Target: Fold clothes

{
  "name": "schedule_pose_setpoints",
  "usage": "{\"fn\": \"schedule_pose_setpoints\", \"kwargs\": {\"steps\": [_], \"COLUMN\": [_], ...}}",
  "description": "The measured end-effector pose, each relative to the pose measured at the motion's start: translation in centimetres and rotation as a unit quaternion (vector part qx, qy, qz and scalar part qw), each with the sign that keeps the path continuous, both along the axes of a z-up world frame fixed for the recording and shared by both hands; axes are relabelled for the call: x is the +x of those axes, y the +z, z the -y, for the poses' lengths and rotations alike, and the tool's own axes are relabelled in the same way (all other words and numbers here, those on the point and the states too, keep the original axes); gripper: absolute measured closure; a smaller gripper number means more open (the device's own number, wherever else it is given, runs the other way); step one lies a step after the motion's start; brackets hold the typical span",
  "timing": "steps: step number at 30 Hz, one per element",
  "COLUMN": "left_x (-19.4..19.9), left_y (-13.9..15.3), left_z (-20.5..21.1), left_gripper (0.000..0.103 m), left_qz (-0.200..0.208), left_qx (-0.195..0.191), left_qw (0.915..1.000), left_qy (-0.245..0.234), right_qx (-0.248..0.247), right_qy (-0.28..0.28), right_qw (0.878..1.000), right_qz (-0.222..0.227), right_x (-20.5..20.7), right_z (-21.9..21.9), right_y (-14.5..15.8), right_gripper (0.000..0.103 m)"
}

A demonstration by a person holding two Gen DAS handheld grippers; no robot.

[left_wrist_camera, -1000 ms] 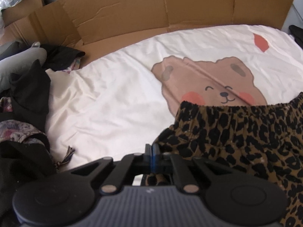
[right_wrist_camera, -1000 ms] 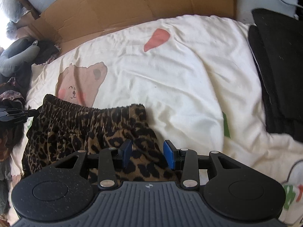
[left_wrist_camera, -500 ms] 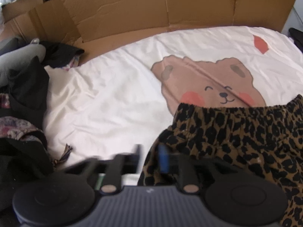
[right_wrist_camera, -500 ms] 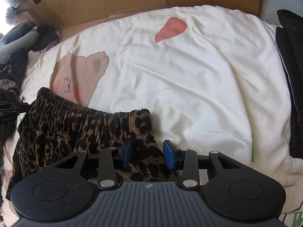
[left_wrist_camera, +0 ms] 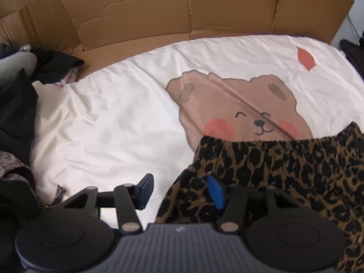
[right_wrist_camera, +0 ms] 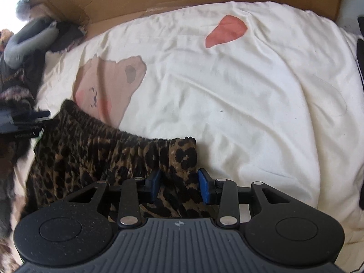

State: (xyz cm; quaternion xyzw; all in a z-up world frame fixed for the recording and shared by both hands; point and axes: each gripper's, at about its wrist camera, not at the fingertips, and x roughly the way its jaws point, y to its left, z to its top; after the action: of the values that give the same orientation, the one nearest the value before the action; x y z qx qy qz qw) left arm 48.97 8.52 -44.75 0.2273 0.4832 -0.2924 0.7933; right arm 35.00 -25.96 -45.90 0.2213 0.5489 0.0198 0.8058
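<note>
A leopard-print garment with an elastic waistband lies on the white bear-print sheet. My left gripper is open at the garment's left edge; its right finger rests over the fabric and its left finger over bare sheet. In the right wrist view the same garment spreads to the left, and my right gripper stands open with the waistband's right corner bunched between its blue pads. The left gripper shows as a dark shape at that view's left edge.
Flattened brown cardboard lines the far side of the bed. A heap of dark and patterned clothes sits to the left, with a grey item on it. Dark fabric lies at the right edge.
My left gripper was shut on the garment's left edge and has opened, letting it go. The right gripper stayed open and moved forward to the waistband's corner.
</note>
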Motion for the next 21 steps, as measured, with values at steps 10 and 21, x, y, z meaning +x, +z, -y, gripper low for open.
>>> {"fn": "schedule_pose_setpoints", "kwargs": {"steps": [10, 21], "left_x": [-0.3, 1.3], "left_y": [-0.7, -1.2], "left_z": [1.5, 1.3], "left_gripper": [0.054, 0.049], "left_qz": [-0.025, -0.065], "left_qx": [0.032, 0.025], "left_qw": [0.9992, 0.9976], "left_qy": [-0.005, 0.005], "right_qx": [0.047, 0.042], "right_qy": [-0.027, -0.018], "right_qw": [0.998, 0.999], "right_qz": [-0.011, -0.026], "right_x": [-0.1, 0.1], "right_z": [1.0, 0.7], "right_y": [-0.7, -1.2], "right_gripper": [0.063, 0.081]}}
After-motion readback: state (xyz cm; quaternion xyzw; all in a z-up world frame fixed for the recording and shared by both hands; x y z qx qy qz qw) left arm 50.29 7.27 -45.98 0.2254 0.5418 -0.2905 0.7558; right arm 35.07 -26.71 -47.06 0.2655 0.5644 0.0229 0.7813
